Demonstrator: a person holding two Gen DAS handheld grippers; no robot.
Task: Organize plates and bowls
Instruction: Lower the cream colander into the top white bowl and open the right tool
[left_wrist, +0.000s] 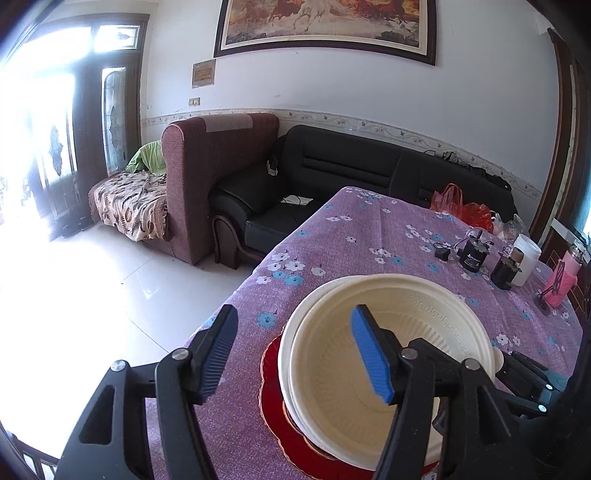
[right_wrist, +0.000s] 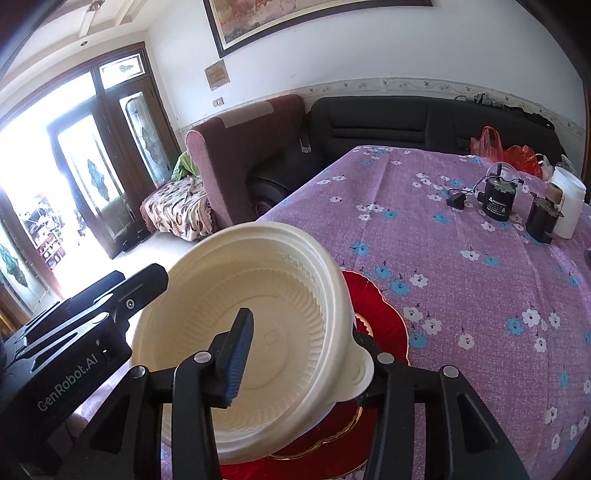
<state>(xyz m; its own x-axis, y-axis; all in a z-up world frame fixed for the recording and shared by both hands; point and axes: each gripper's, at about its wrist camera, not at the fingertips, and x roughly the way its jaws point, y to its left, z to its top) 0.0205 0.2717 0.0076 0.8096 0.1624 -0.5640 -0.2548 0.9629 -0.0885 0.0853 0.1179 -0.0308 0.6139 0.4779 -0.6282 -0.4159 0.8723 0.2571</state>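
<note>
On the purple flowered surface (right_wrist: 461, 280) we have a red plate (right_wrist: 380, 314) as the base of our stack, so everything gathers in one spot. Above it we carry the cream bowl (right_wrist: 258, 317), tilted, over what looks like a second cream bowl (left_wrist: 314, 295) nested beneath. Our right gripper (right_wrist: 299, 354) pinches the bowl's wall, one finger inside, to steer it. Our left gripper (left_wrist: 291, 354) hangs spread, one finger over the bowl, gripping nothing.

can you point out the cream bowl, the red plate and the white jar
cream bowl (right_wrist: 280, 295), right wrist view, inner wall
red plate (right_wrist: 384, 314), right wrist view, bare rim
white jar (left_wrist: 529, 258), left wrist view, side
</note>
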